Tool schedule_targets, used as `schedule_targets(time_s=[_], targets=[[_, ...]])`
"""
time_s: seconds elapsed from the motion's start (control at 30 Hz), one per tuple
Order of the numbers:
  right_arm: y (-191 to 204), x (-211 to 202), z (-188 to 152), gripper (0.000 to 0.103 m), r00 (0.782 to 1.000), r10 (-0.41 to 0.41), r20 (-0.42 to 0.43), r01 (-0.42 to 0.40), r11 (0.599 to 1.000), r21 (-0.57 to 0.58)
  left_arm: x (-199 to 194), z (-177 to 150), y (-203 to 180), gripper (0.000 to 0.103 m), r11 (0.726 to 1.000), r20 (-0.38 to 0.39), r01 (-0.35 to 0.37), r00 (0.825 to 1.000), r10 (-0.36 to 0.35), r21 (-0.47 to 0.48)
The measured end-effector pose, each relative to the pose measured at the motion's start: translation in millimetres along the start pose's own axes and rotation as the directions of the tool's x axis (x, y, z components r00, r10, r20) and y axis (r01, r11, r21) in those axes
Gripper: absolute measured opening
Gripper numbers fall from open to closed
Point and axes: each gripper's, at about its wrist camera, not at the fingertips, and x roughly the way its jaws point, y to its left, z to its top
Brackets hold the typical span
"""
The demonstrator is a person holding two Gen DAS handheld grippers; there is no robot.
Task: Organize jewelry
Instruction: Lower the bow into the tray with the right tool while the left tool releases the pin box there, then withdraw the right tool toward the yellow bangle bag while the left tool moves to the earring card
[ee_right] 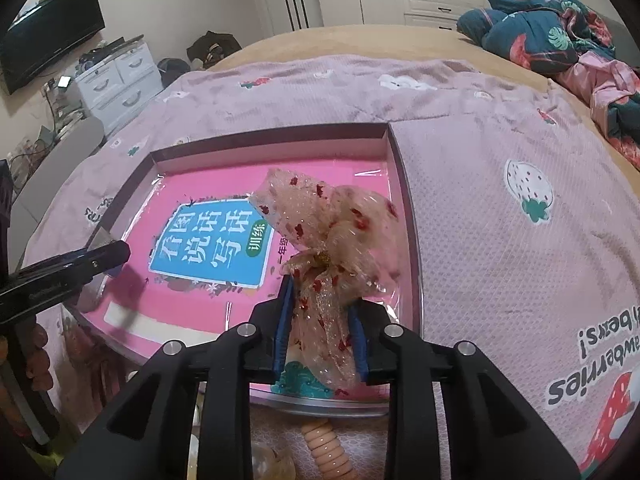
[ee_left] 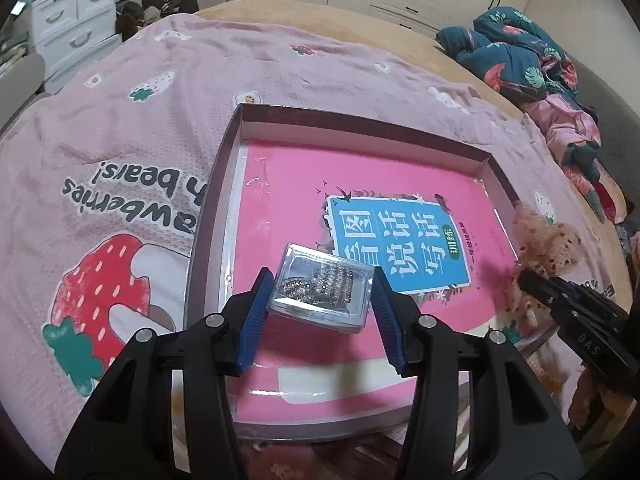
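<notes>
My left gripper (ee_left: 320, 276) is shut on a small clear plastic box (ee_left: 320, 296) of sparkling jewelry and holds it just above a pink book (ee_left: 288, 184). That book lies in a shallow dark-rimmed tray (ee_left: 360, 120) on the bed. My right gripper (ee_right: 320, 294) is shut on a sheer peach bow with red specks (ee_right: 336, 232), whose loops spread over the book (ee_right: 208, 240) near the tray's right wall (ee_right: 404, 184). In the left wrist view, the right gripper (ee_left: 560, 296) and bow (ee_left: 548, 240) are at the tray's right edge. The left gripper (ee_right: 80, 260) enters the right wrist view from the left.
A pink strawberry-print blanket (ee_left: 120, 160) covers the bed under the tray. Bundled teal and pink bedding (ee_right: 560, 28) lies at the far right. White drawers (ee_right: 120, 76) and a dark screen (ee_right: 48, 28) stand beyond the bed's left side. A coiled peach hair tie (ee_right: 324, 452) lies below the tray.
</notes>
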Motion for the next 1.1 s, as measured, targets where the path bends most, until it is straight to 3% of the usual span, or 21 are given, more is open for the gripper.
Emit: schedule_targets(time_s=[0.13, 0.23, 0.47, 0.57, 0.63, 0.9, 1.1], targets=[[1, 2, -5, 0.03, 1.0, 0.002, -0.002, -0.002, 1.0, 0.013, 1, -2, 0, 0.041, 1.0, -0.001, 0.005, 1.0, -0.005, 0.01], [0, 0, -9, 0.046, 1.0, 0.007, -0.005, -0.006, 1.0, 0.03, 3, -4, 0, 0.041, 1.0, -0.007, 0.01, 1.0, -0.01, 0.017], [0, -25, -14, 0.064, 0.999, 0.004, 0.039, -0.007, 0.998, 0.056, 2, -7, -1, 0.042, 0.999, -0.011, 0.012, 1.0, -0.012, 0.032], [1, -36, -16, 0.067, 0.999, 0.001, 0.042, -0.002, 0.999, 0.045, -2, -9, -1, 0.056, 0.999, -0.006, 0.011, 1.0, -0.011, 0.034], [3, -43, -18, 0.069, 0.999, 0.0, 0.046, -0.002, 0.999, 0.039, -7, -10, -1, 0.056, 0.999, 0.003, 0.013, 1.0, -0.013, 0.036], [9, -68, -25, 0.076, 0.997, -0.006, 0.074, 0.004, 1.0, 0.019, -30, -15, 4, 0.074, 1.0, 0.028, 0.017, 0.999, -0.017, 0.015], [12, -83, -30, 0.076, 0.995, -0.013, 0.095, 0.012, 1.0, 0.008, -49, -19, 9, 0.075, 1.0, 0.039, 0.016, 0.999, -0.017, 0.003]])
